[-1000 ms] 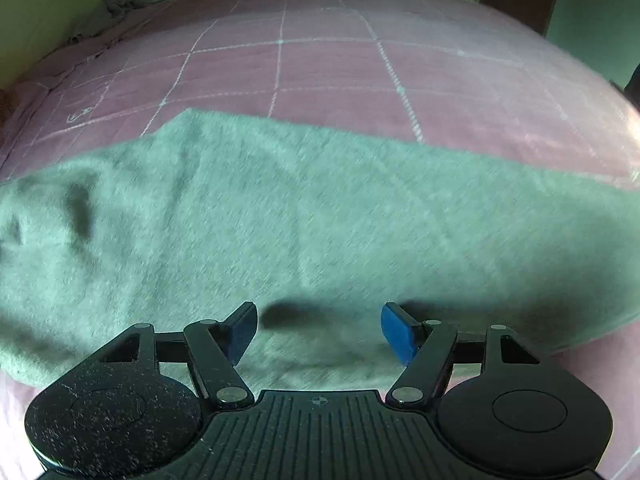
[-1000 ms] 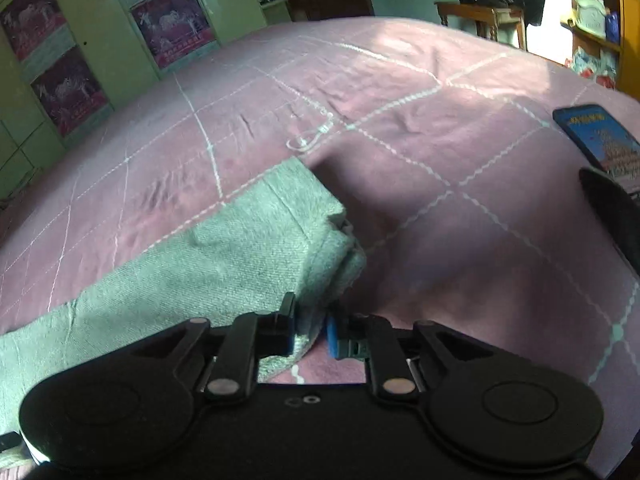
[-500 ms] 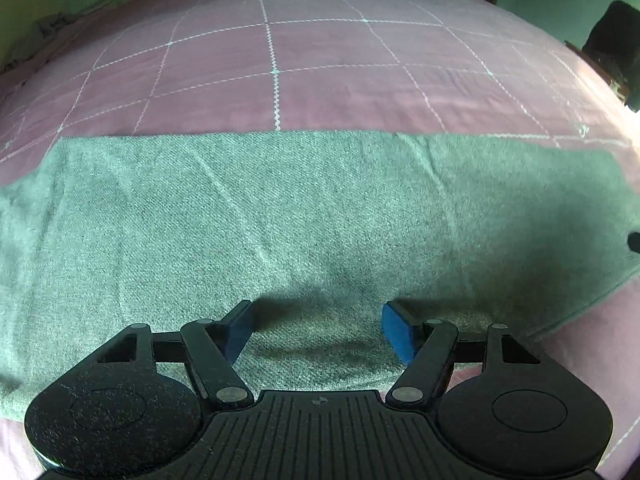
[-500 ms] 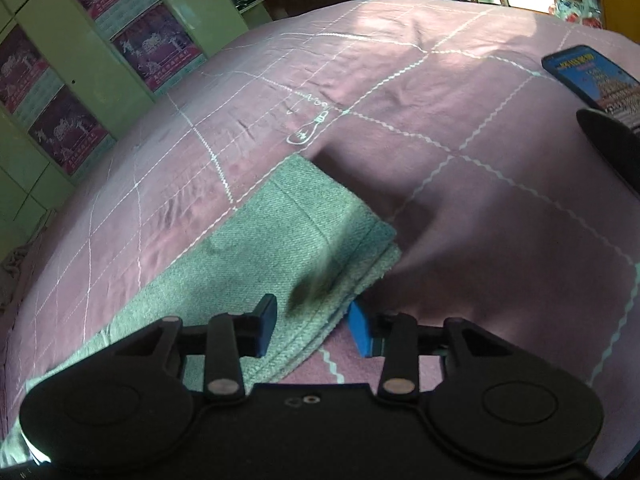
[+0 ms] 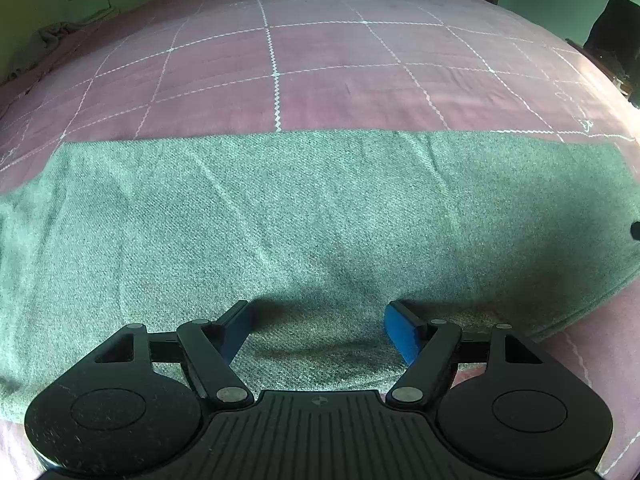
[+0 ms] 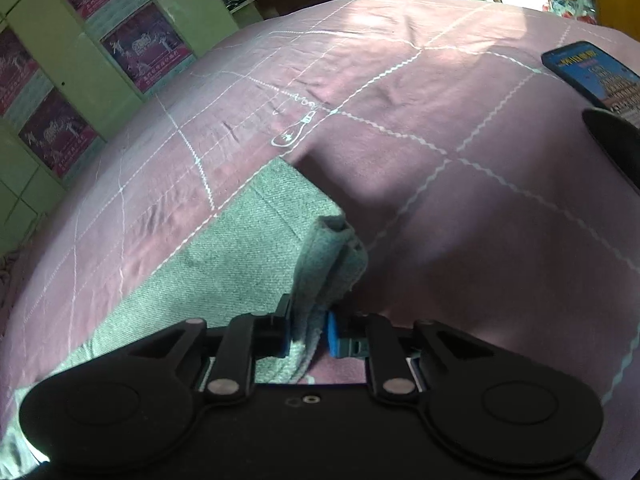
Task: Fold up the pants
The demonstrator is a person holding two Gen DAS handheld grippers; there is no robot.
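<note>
The grey-green pants lie flat in a long band across the pink bed. My left gripper is open, its blue pads resting low over the near edge of the pants, holding nothing. In the right wrist view the end of the pants lies on the bed, and my right gripper is shut on its near corner, which is bunched and lifted between the pads.
The pink bedsheet with white grid lines spreads all around. A phone with a blue screen lies at the right, with a dark object just below it. Green cupboards with posters stand behind the bed.
My right gripper opened half a second ago and has now shut again on the corner of the pants and lifted it. My left gripper stays open over the pants' near edge.
</note>
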